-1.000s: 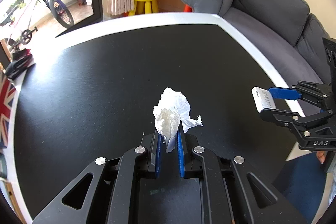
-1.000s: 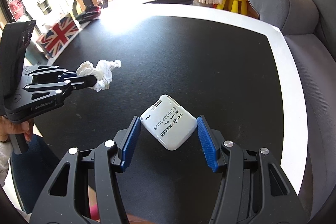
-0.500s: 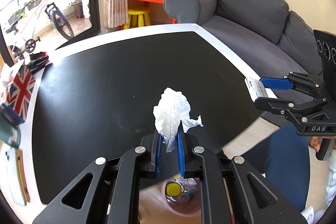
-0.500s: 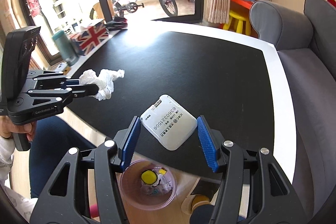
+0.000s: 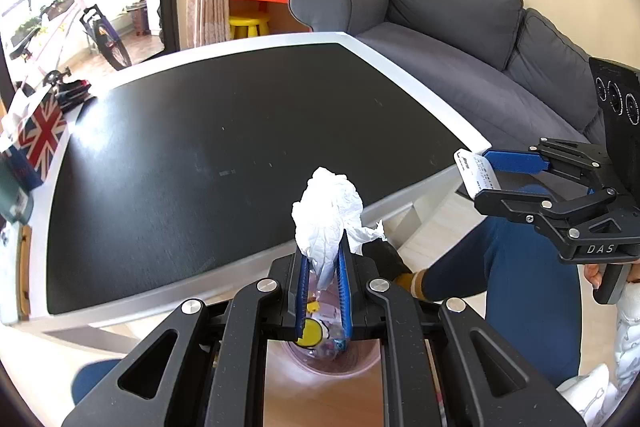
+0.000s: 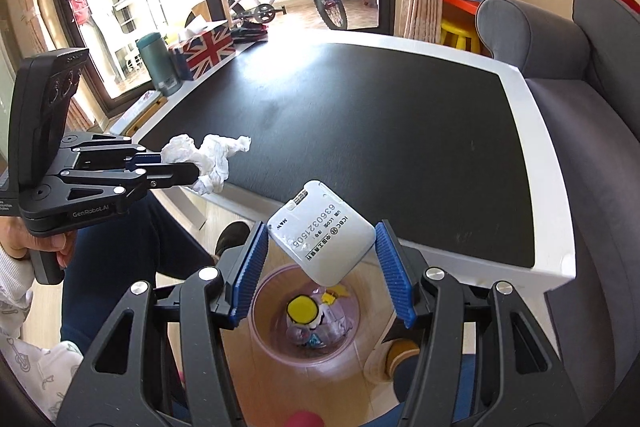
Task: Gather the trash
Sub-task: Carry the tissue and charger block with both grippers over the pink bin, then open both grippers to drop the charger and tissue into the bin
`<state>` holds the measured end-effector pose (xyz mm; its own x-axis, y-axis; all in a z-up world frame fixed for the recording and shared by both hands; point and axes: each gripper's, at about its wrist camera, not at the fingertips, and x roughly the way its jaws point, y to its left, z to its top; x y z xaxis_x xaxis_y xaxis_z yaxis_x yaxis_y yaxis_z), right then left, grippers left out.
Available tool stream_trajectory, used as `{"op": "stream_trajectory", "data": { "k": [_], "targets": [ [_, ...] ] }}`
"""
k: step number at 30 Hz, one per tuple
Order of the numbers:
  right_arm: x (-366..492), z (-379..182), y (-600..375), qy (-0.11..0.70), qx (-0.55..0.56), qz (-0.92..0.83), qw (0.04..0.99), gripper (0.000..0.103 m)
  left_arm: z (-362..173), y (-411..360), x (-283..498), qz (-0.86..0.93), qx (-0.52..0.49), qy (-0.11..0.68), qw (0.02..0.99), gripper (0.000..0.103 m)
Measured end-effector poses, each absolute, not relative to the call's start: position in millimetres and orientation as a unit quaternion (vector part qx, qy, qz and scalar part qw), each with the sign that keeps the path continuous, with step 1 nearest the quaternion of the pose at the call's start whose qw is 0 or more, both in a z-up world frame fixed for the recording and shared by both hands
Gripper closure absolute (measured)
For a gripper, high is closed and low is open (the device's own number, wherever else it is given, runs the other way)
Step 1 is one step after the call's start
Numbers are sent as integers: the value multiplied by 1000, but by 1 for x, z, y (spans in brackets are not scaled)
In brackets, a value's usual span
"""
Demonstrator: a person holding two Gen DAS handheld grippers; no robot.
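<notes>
My left gripper [image 5: 323,267] is shut on a crumpled white tissue [image 5: 330,215], which also shows in the right wrist view [image 6: 208,163]. My right gripper [image 6: 320,251] is shut on a flat white plastic card-like device [image 6: 322,237] with printed numbers; it shows edge-on in the left wrist view [image 5: 476,173]. Both grippers are off the near edge of the black table [image 6: 360,123], above a pink trash bin [image 6: 260,331] on the floor. The bin holds wrappers and a yellow round item [image 6: 303,310]. In the left wrist view the bin [image 5: 360,367] sits partly hidden under my fingers.
A grey sofa [image 5: 460,39] runs along the table's right side. A Union Jack tissue box [image 6: 206,49] and a teal bottle [image 6: 158,65] stand at the table's far left edge. The person's legs [image 5: 500,267] and feet are beside the bin.
Both grippers have pulled back from over the table to beyond its near edge and higher, keeping their loads. The bin on the floor has come fully into view below them.
</notes>
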<state>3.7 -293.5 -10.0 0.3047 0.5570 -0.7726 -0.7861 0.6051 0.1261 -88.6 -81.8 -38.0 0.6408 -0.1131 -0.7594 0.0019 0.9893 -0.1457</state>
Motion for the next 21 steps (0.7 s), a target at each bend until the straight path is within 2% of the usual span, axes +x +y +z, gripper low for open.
{"op": "stream_trajectory", "data": {
  "k": [18, 21],
  "targets": [
    [-29, -54, -300, 438, -135, 437, 774, 48, -74, -102, -121, -43, -84, 443, 891, 91],
    [-24, -61, -295, 447, -137, 442, 766, 45, -78, -99, -118, -44, -85, 449, 888, 90]
  ]
}}
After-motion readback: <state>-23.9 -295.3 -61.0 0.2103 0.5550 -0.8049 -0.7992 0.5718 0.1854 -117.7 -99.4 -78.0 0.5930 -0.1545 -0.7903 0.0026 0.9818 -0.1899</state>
